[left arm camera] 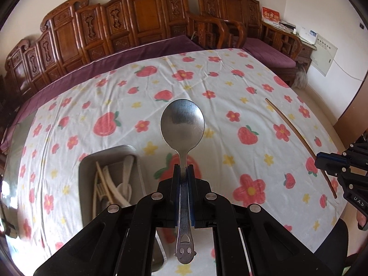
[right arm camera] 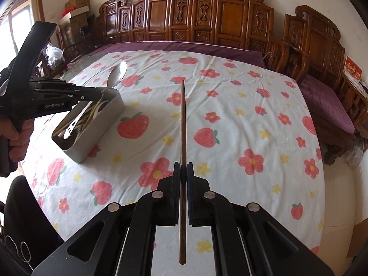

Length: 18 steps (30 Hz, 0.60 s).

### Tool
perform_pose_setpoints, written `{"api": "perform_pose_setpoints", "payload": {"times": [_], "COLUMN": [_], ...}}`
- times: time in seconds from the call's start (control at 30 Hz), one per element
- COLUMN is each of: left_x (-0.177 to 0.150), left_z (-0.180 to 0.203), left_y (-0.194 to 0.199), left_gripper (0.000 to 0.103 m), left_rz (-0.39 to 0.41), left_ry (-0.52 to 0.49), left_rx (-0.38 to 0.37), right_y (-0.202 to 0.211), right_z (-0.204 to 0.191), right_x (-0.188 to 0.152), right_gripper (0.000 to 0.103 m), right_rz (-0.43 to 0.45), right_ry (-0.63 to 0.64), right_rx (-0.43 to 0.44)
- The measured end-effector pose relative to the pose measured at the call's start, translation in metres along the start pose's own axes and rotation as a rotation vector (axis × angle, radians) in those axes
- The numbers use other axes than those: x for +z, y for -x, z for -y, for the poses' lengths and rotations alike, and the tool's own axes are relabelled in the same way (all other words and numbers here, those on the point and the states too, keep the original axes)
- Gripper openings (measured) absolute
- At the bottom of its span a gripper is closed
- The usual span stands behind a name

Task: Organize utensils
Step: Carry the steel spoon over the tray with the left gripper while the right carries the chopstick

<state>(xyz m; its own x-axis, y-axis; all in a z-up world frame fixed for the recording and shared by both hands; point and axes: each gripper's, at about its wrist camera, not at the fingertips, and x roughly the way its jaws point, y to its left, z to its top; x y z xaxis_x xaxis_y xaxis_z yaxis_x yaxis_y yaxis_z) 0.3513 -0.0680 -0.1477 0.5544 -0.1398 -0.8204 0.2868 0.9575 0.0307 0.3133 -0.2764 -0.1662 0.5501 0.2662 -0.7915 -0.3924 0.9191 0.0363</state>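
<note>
We pinch the spoon [left arm camera: 182,124] in our left gripper [left arm camera: 184,169] above the metal box [right arm camera: 96,124], and the chopstick [right arm camera: 183,119] in our right gripper [right arm camera: 183,166]; we should lower each lengthwise, handle first, releasing low

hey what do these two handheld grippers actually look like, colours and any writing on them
Both grippers, left and right, are matte black plastic with angular linkage arms, round silver pivot bolts and blue pads lining the fingers. The left gripper's side reads "GenRobot.AI" in white. A bare hand grips its black handle.
</note>
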Motion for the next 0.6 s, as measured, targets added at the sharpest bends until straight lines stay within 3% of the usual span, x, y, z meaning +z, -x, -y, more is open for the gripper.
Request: {"api": "perform_pose_setpoints", "payload": {"times": [0.27, 0.6], "left_x": [-0.014, -0.037], "left_z": [-0.044, -0.086], "left_y": [0.005, -0.019], "left_gripper": [0.005, 0.005], "left_rz": [-0.002, -0.055], "left_ry": [0.054, 0.129], "left_rx": [0.038, 0.079], "right_y": [-0.008, -0.023], "right_z": [-0.034, -0.078], "right_x": [0.017, 0.029], "right_gripper": [0.006, 0.006], "right_rz": [0.003, -0.007], "right_ry": [0.03, 0.067], "right_rx": [0.026, 0.077]}}
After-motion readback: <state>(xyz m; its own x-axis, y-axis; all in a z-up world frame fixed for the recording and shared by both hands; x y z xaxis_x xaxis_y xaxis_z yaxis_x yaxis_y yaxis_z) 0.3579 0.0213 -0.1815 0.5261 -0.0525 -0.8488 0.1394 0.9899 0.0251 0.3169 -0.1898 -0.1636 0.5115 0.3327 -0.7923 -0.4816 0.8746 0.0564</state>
